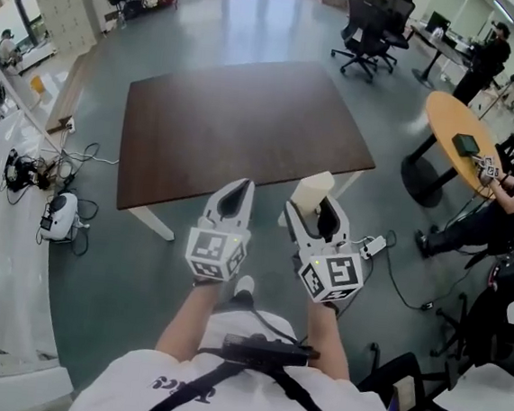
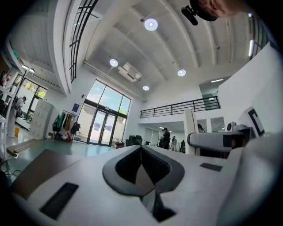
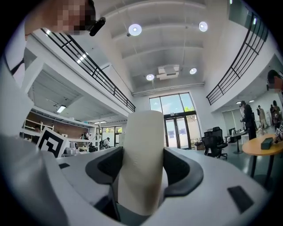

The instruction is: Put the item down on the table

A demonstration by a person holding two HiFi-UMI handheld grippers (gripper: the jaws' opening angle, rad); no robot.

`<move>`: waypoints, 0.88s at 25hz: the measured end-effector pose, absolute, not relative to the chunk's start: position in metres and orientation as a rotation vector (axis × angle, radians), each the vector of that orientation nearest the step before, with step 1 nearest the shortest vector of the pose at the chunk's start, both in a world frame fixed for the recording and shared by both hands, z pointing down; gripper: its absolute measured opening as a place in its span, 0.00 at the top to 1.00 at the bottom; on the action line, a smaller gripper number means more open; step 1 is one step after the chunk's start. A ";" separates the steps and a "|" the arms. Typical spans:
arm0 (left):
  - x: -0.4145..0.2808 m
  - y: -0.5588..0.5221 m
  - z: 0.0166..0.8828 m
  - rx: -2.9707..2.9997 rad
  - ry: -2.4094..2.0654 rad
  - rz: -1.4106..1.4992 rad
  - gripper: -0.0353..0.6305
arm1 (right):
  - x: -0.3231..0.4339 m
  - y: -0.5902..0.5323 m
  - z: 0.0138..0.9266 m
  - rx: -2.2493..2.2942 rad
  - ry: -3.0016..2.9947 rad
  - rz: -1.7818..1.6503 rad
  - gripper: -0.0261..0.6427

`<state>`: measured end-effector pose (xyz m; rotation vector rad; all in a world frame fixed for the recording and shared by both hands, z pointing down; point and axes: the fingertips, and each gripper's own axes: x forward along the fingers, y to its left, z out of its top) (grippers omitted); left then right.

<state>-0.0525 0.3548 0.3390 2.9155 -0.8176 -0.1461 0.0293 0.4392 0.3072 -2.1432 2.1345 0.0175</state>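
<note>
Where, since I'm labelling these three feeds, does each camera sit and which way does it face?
Head view: on the person's head, steeply down at the brown table; forearms, left gripper, right gripper show.
Left gripper view: on that gripper, along its shut, empty jaws toward glass doors.
Right gripper view: on that gripper, along jaws clamping a cream item.
Shared: both gripper views show the doors.

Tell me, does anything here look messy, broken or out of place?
Nothing looks broken or spilled. The only untidy part is the floor: loose cables lie tangled left of the brown table, and a power strip lies near its right-hand leg. The cream block sits straight in the right gripper.
</note>
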 end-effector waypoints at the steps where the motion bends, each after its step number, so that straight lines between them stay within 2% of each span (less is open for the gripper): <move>1: -0.045 0.340 0.335 2.916 -0.818 -0.162 0.93 | 0.036 0.425 0.303 -2.146 2.142 0.028 0.52; 12: -0.015 0.209 0.351 2.895 -0.896 -0.138 0.93 | 0.074 0.280 0.322 -2.088 2.203 -0.027 0.52; 22: 0.001 0.065 0.370 2.809 -1.188 -0.087 0.93 | 0.110 0.101 0.346 -1.836 2.376 -0.096 0.52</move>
